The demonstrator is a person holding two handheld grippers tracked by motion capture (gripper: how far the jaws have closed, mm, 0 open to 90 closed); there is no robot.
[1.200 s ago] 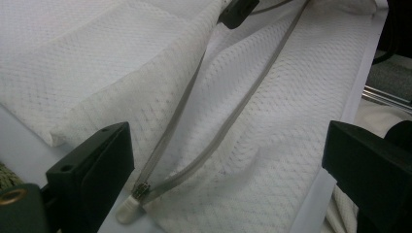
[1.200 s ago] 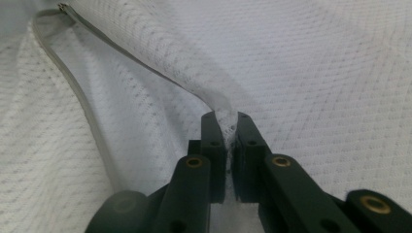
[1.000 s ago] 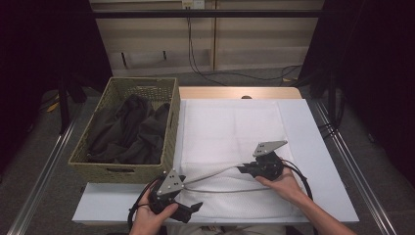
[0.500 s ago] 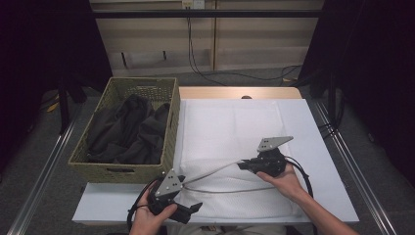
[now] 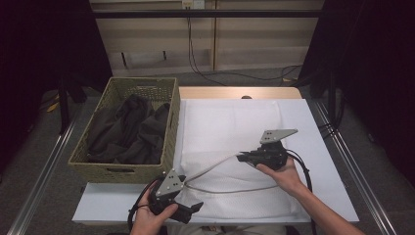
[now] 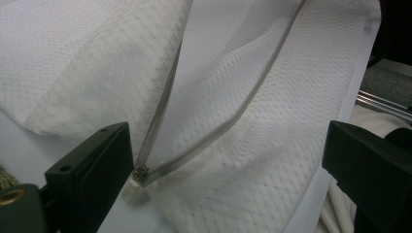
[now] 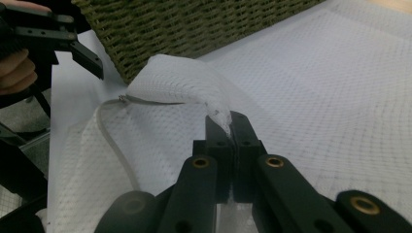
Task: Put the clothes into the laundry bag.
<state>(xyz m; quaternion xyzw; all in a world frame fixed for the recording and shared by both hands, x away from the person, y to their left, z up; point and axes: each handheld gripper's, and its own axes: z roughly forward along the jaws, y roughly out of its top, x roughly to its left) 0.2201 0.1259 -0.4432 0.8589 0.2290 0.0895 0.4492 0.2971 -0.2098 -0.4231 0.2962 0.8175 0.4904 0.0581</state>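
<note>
Fingers of the right gripper [image 7: 232,127] pinch the mesh bag's [image 5: 235,127] open edge, lifting it; the left gripper [image 6: 228,160], jaws wide, probably grips the opposite edge by the zipper [image 6: 141,173] next.

Table [image 5: 333,196], white-topped: white mesh bag [image 5: 235,127] spread across centre and right; woven basket [image 5: 122,169] of dark cloth at left edge, touching the bag.

text: none legible | labels: none | numbers: none
</note>
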